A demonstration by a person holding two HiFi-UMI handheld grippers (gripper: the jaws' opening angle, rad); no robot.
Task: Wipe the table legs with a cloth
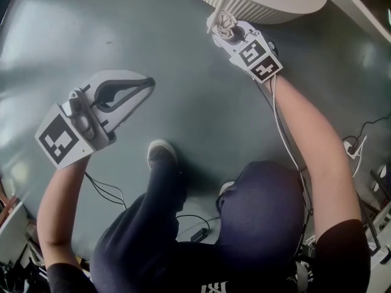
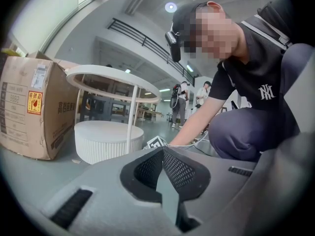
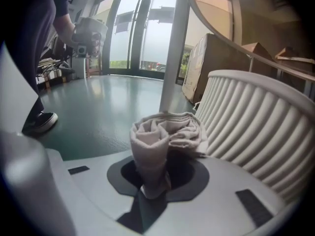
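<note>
Right tongs (image 1: 221, 27) are clamped on a bunched light grey cloth (image 3: 165, 141), which sticks up out of the jaws as a rolled wad. The cloth sits low at the foot of the thin white table leg (image 3: 174, 48), just beside the ribbed white round base (image 3: 256, 127). Whether the cloth touches the leg cannot be told. In the head view this is at the far right, with the person's right arm stretched out to it.

Left tongs (image 1: 146, 84) are held off at the near left above the dark green floor (image 1: 73, 29), well apart from the table. The jaws are closed tip to tip with nothing between them.

Black-and-white square marker cubes sit on both grippers.

The left gripper view shows the whole table, with a round white tabletop (image 2: 113, 77) on thin legs over the ribbed base. A brown cardboard box (image 2: 29, 112) stands left of it. The box carries a red and yellow sticker (image 2: 34, 103) and dark printed characters on its side, too small to read.

The person crouches in a black shirt with a white "NY" logo (image 2: 266, 91) and dark trousers. One white-soled shoe (image 1: 162, 152) is on the floor between the arms. A white cable (image 1: 282, 127) runs along the right forearm. Two people (image 2: 179, 102) stand far back in the hall.
</note>
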